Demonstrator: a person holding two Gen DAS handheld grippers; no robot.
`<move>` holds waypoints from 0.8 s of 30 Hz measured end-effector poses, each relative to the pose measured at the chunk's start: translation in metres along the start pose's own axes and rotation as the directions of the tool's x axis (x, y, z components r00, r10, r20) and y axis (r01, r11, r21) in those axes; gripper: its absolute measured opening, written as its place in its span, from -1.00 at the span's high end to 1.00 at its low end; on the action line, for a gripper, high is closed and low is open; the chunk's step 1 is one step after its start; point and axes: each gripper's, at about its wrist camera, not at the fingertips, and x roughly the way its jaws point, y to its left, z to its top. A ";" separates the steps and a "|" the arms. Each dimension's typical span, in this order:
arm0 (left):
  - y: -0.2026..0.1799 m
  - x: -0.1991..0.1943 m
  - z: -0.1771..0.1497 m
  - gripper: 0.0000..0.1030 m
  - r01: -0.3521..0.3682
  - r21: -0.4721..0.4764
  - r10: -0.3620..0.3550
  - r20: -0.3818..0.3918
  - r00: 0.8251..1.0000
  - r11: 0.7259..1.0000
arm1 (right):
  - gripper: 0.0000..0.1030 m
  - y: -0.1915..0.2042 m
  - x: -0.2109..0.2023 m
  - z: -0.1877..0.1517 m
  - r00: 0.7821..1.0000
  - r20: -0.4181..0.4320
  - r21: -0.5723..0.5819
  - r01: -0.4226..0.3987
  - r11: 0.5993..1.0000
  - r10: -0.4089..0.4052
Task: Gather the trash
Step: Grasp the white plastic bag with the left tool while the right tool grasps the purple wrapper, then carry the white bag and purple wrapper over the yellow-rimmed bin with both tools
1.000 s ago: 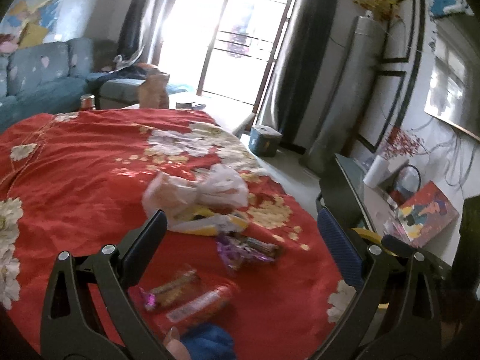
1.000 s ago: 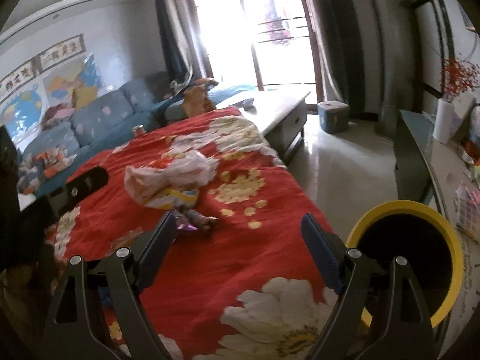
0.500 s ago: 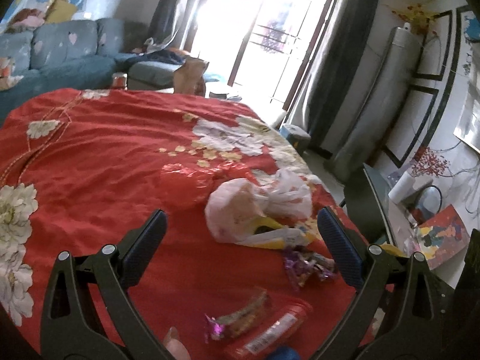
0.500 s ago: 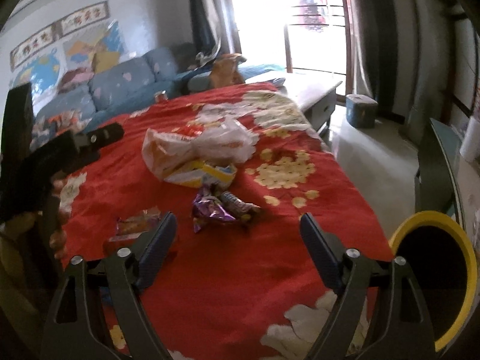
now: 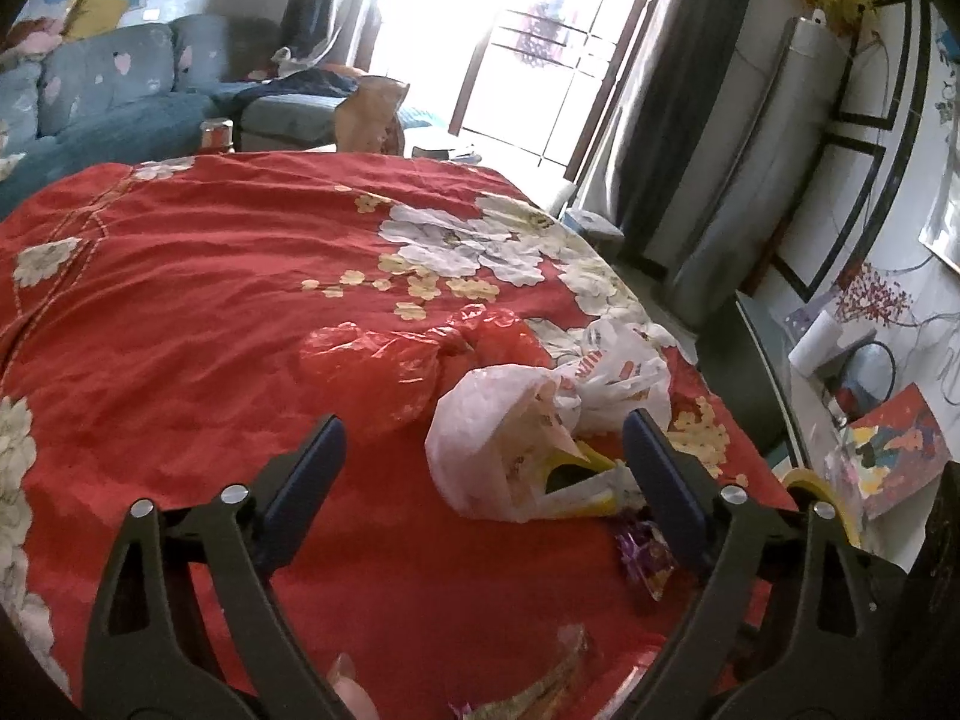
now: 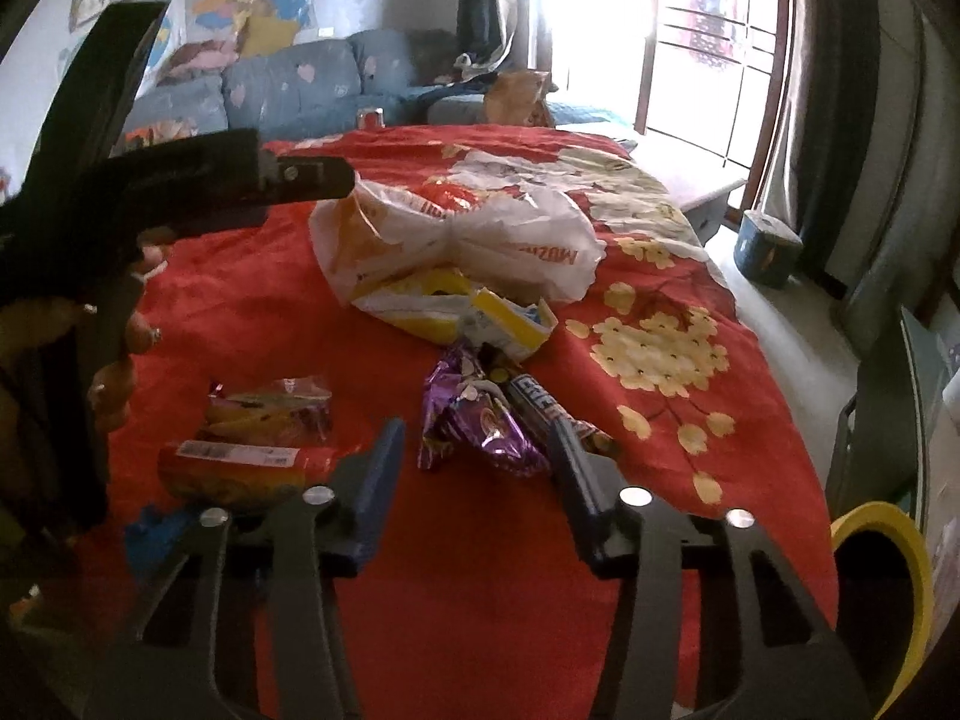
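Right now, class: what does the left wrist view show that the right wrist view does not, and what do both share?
Left only: the whole red plastic bag. Right only: the red tube wrapper, the blue scrap and the left tongs seen from outside. Both: the white plastic bag, the purple wrapper and the yellow-rimmed bin.

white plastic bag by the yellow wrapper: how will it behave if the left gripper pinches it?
The white bag looks thin and crumpled, so probably floppy: it should sag and deform between the open left gripper fingers. Likely light for its bulk. The yellow wrapper pokes from its mouth and may slide out.
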 end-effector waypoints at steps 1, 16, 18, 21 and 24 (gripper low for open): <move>0.000 0.003 0.001 -0.58 0.000 0.004 0.000 -0.003 1.000 1.000 | 0.44 -0.001 0.002 0.000 1.000 -0.005 -0.002 -0.002 1.000 0.002; -0.008 0.014 -0.005 0.60 0.011 0.017 -0.011 -0.022 1.000 1.000 | 0.73 -0.026 -0.025 -0.020 0.992 0.028 0.183 -0.125 0.975 0.122; -0.010 0.009 -0.006 0.67 0.014 0.017 -0.014 -0.011 1.000 1.000 | 0.73 -0.030 -0.029 -0.022 0.990 0.034 0.210 -0.142 0.967 0.138; -0.015 -0.002 -0.007 0.74 0.026 0.022 -0.026 0.017 1.000 0.999 | 0.73 -0.030 -0.033 -0.024 0.989 0.045 0.219 -0.146 0.965 0.140; -0.020 -0.016 -0.007 0.75 0.040 0.029 -0.041 0.052 0.998 0.999 | 0.73 -0.032 -0.039 -0.024 0.988 0.062 0.229 -0.150 0.962 0.139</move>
